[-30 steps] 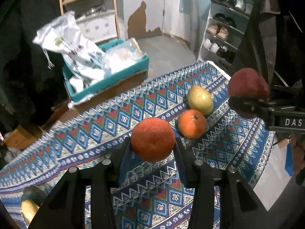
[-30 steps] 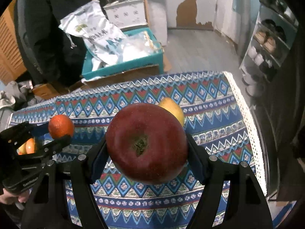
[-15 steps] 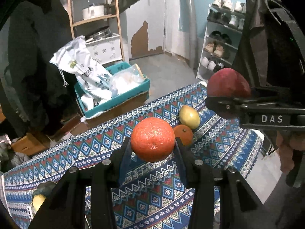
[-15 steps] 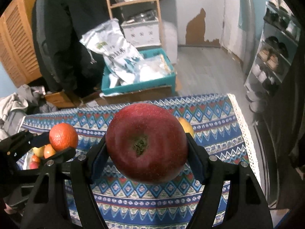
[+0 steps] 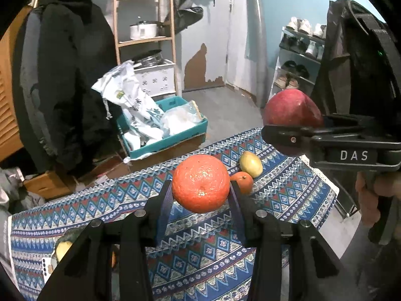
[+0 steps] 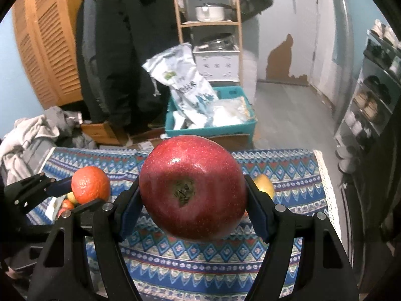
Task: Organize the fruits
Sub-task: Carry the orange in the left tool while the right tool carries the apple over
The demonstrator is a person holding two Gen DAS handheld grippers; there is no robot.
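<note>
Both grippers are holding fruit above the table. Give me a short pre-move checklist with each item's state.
1. Left gripper jaws clamp the orange on both sides: ok.
2. Right gripper jaws clamp the red apple: ok.
3. Both fruits lifted off the patterned tablecloth: ok.
4. Grippers apart, not colliding: ok.
5. Fruit pile at the table's left end has room: cannot tell.
6. Small orange and yellow-green fruit remain on cloth: not ok.
</note>
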